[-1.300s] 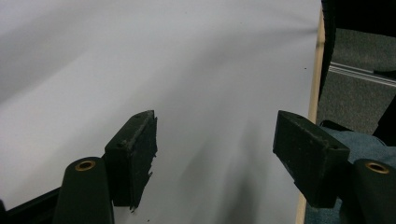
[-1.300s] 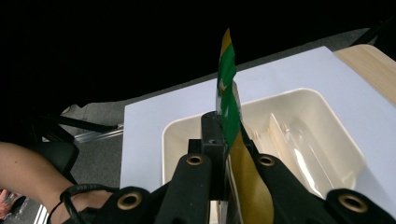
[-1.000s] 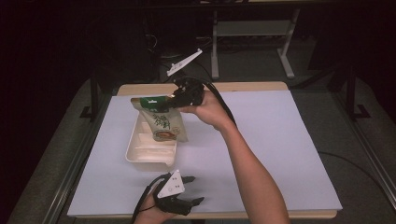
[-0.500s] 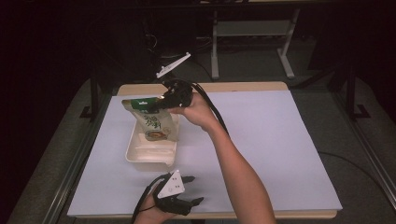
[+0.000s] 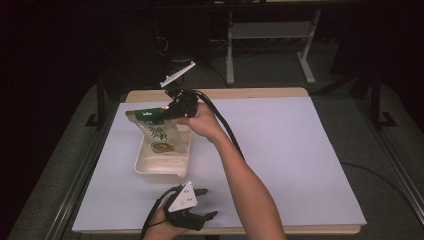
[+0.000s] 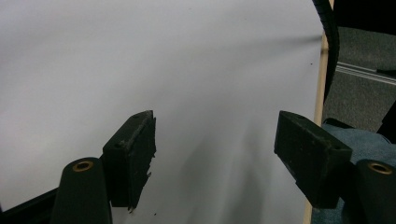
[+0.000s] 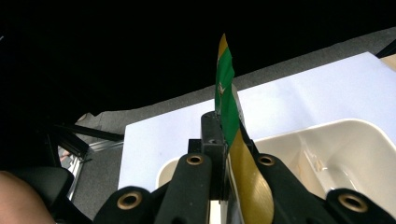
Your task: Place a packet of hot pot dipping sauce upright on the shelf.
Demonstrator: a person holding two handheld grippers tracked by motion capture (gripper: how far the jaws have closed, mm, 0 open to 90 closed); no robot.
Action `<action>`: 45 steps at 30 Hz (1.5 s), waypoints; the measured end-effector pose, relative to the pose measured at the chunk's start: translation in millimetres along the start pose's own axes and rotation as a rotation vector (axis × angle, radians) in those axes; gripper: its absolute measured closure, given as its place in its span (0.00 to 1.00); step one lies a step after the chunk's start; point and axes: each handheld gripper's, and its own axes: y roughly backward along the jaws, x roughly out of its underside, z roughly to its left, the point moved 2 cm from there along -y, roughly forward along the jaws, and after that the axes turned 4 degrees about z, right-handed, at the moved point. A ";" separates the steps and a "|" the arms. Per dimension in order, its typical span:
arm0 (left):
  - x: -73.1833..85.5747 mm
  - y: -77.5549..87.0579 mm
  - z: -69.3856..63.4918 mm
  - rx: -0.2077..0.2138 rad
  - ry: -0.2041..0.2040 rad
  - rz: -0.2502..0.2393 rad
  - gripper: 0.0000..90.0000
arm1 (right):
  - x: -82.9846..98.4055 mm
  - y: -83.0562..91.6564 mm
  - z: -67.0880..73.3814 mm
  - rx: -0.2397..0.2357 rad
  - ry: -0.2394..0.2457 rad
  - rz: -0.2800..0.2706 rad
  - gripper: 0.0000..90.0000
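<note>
Dark room; one worktop (image 5: 300,150) under a white sheet. One cream tray (image 5: 150,167) sits on it. One green-and-gold pouch (image 5: 159,131) hangs upright over the tray, its top edge pinched by the right tongs (image 5: 170,112). Left tongs (image 5: 206,204) rest spread at the near edge, holding nothing.

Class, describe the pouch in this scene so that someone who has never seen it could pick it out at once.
Start at the white sheet covering the table, then find the cream tray on its left half. Hanging over that tray is the pouch, pinched at its top edge by the right claw. Its green top band and gold side set it apart from the plain tray and sheet.
</note>
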 end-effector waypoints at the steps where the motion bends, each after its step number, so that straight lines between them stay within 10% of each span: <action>1: 0.0 -0.1 -0.1 0.000 0.002 -0.002 0.32 | 0.2 -1.1 -0.6 -0.002 -0.001 0.003 0.99; 45: 1.0 -0.3 2.7 -0.003 0.009 -0.001 0.32 | 27.5 -31.8 -25.2 -0.012 -0.071 -0.002 0.99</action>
